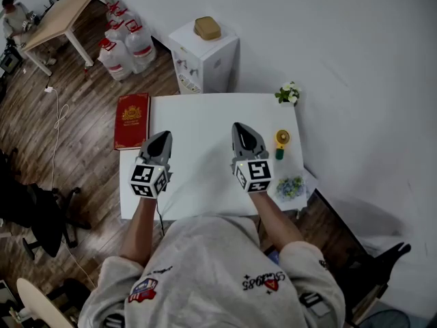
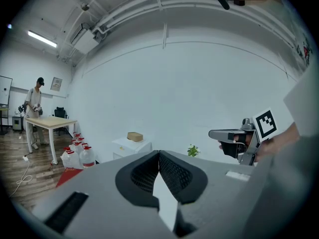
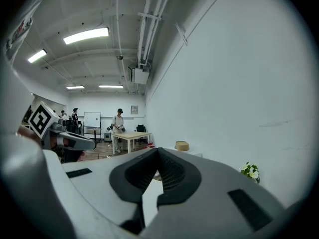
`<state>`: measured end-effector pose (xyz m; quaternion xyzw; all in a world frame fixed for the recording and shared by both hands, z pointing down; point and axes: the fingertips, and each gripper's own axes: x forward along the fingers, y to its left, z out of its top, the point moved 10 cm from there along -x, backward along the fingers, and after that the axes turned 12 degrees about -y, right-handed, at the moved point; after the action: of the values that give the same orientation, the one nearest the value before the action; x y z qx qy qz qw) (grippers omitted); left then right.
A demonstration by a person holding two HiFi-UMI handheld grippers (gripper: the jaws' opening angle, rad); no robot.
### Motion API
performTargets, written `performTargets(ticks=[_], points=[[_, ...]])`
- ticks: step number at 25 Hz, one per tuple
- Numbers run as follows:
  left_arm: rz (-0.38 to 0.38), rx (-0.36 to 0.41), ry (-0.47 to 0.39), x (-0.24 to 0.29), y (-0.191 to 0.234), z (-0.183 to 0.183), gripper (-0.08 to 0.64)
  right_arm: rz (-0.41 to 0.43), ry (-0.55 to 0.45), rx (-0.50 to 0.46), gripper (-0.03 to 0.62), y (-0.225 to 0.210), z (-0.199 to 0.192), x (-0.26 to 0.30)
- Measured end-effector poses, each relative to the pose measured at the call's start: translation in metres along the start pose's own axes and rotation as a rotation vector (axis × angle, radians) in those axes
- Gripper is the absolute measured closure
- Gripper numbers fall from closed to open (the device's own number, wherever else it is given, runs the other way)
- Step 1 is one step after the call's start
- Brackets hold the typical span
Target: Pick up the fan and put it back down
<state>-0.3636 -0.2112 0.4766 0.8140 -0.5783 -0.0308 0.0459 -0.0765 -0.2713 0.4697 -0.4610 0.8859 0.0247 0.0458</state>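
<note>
Head view, table point(image 1: 198, 115): white, and we look steeply down on it.
Head view, fan point(image 1: 281, 142): small and yellow on a green base. We find it upright on the table near the right edge, just beside the right hand-held gripper and apart from it.
Head view, left hand-held gripper point(image 1: 164, 134): held over the table's left half, with nothing in it.
Head view, right hand-held gripper point(image 1: 242, 126): held over the table's middle, level with the left one and well apart from it.
Head view, red book point(image 1: 132, 120): lies flat along the table's left edge.
Head view, small plant point(image 1: 289, 93): stands at the far right corner.
Head view, blue flowers point(image 1: 290, 187): at the near right corner.
Head view, white cabinet point(image 1: 205, 63): behind the table, carrying a brown box point(image 1: 207, 27).
Head view, water bottles point(image 1: 126, 46): clustered on the floor, left of the cabinet.

Left gripper view, left hand-held gripper point(image 2: 159, 154): clenched, the pads meeting at the tip, and we see nothing between them.
Left gripper view, surroundings: we note the right hand-held gripper at the right, and the cabinet and bottles beyond.

Right gripper view, right hand-held gripper point(image 3: 157, 150): clenched and empty, the jaws together.
Right gripper view, surroundings: the left hand-held gripper shows at the left, the small plant at the right, and a wooden table point(image 3: 130, 135) far off.
</note>
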Motion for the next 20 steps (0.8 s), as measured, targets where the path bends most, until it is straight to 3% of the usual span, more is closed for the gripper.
performTargets(ticks=[20], points=[[0.007,-0.016,0.021,0.009,-0.0059,-0.0069,0.555,0.046,0.032,0.015,0.591,-0.0094,-0.0103,-0.0016]])
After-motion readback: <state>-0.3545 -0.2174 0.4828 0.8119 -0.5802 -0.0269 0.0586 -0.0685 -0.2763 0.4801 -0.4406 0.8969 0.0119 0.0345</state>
